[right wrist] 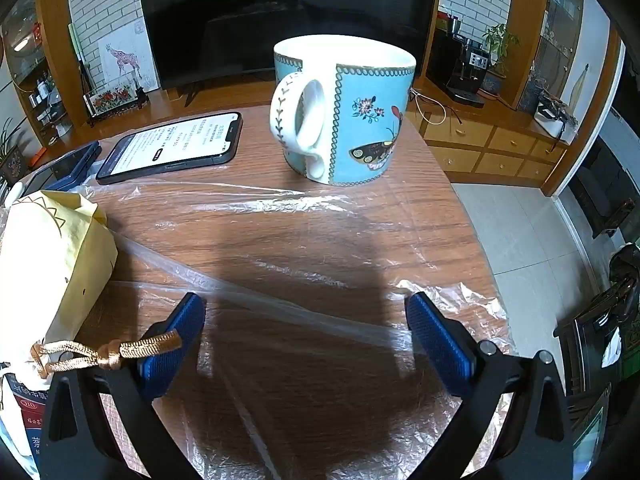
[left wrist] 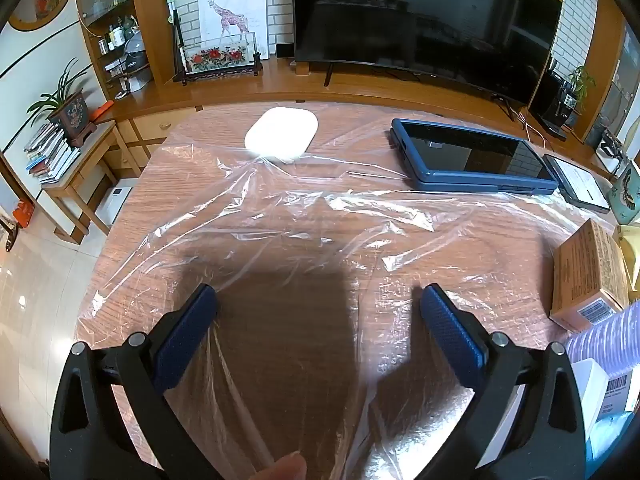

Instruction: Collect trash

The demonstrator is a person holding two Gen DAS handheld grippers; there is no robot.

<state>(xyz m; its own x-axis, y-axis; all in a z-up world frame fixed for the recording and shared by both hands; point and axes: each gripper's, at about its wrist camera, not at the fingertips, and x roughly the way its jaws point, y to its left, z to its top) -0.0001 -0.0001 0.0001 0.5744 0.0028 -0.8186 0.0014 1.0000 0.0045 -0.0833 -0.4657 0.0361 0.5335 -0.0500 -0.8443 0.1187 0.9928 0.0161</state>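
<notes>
A large sheet of clear crinkled plastic film (left wrist: 304, 224) lies spread flat over the wooden table (left wrist: 192, 152); in the right wrist view the same plastic film (right wrist: 304, 208) covers the near part of the table (right wrist: 432, 168). My left gripper (left wrist: 318, 300) hovers over the film, open, with only film and table between its blue pads. A fingertip shows at the bottom edge of that view. My right gripper (right wrist: 306, 306) is open too, above a folded ridge of the film. Nothing is gripped by either.
A white oval pad (left wrist: 282, 135), a blue-cased tablet (left wrist: 472, 156), a phone (left wrist: 580, 184) and an orange-brown box (left wrist: 588, 276) rest on the table. In the right wrist view stand a blue butterfly mug (right wrist: 344, 112), a lit phone (right wrist: 172, 146) and a yellow drawstring pouch (right wrist: 52, 256).
</notes>
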